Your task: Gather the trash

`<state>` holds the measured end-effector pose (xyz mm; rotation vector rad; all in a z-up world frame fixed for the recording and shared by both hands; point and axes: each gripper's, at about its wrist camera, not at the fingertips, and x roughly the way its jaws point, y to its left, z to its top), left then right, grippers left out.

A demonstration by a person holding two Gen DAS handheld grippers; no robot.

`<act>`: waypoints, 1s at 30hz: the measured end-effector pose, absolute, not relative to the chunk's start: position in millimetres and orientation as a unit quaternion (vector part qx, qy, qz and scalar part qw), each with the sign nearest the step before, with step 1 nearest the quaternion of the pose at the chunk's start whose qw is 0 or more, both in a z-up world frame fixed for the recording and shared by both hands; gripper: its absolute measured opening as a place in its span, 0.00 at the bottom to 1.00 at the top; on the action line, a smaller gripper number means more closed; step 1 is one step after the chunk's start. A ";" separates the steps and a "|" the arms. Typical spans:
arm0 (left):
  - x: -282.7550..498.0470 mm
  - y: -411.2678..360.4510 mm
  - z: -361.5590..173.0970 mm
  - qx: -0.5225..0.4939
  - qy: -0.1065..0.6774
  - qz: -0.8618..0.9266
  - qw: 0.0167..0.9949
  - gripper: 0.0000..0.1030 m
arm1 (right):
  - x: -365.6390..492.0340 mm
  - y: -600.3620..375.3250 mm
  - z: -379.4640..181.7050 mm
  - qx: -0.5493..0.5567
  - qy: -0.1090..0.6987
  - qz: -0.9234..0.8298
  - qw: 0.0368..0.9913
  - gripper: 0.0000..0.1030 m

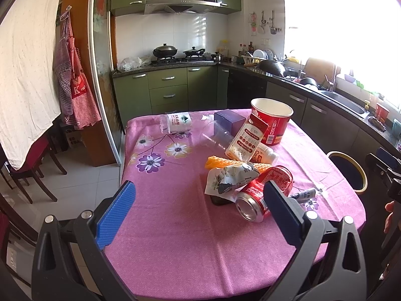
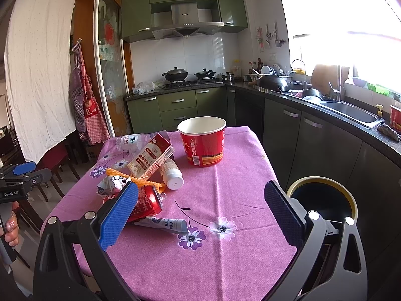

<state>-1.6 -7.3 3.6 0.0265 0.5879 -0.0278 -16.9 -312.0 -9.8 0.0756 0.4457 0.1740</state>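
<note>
1. The left gripper [image 1: 200, 215] stood wide open with nothing between its blue pads, low in the left wrist frame, above the near edge of the table [image 1: 175, 250].
2. The right gripper [image 2: 200, 215] was likewise spread wide and empty, low in the right wrist frame.
3. The trash lay in a pile at centre right of the left frame. A red can [image 1: 260, 195] lay on its side, open end toward the camera; its white lettering was not readable.
4. A crumpled wrapper [image 1: 230, 178] rested against the can, with an orange net [image 1: 215, 161] just behind it.
5. A carton [image 1: 246, 135] with small printed rows and icons leaned on a white bottle [image 1: 268, 155]; the print was too small to read.
6. A red cup [image 1: 273, 123], upright and bearing a barcode, stood behind the carton.
7. A clear bottle [image 1: 176, 123], lying flat at upper centre, carried a white label with a triangular mountain logo.
8. A tube [image 2: 163, 224] with blurred text lay just beside the can, at lower centre of the right frame.
9. A bin [image 2: 323, 198] with a yellow rim stood beside the table at right.
10. An apron [image 1: 75, 87] at upper left showed a letter "K".
11. The left gripper body in the right frame read "GenRoboAI".
</note>
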 end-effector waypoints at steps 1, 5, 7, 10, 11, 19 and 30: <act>-1.6 -7.4 3.7 0.014 0.290 -0.014 0.957 0.94 | -16.9 -311.9 -9.6 0.038 0.221 0.087 0.971 0.96; -1.7 -8.0 3.5 0.013 0.290 -0.014 0.957 0.94 | -16.2 -312.4 -10.5 0.038 0.221 0.087 0.971 0.96; -1.5 -8.1 2.8 0.014 0.290 -0.015 0.957 0.94 | -16.1 -312.4 -10.4 0.038 0.221 0.086 0.971 0.96; -1.6 -8.2 2.4 0.014 0.290 -0.014 0.957 0.94 | -14.6 -311.9 -13.3 0.039 0.223 0.086 0.970 0.96; -1.5 -8.2 2.4 0.014 0.290 -0.014 0.957 0.94 | -14.8 -311.8 -13.4 0.039 0.223 0.086 0.970 0.96; -1.5 -8.4 3.0 0.014 0.290 -0.014 0.957 0.94 | -14.6 -311.9 -13.1 0.040 0.223 0.086 0.970 0.96; -1.3 -10.3 -1.9 0.016 0.294 -0.016 0.956 0.94 | -12.6 -312.1 -15.9 0.040 0.227 0.086 0.969 0.96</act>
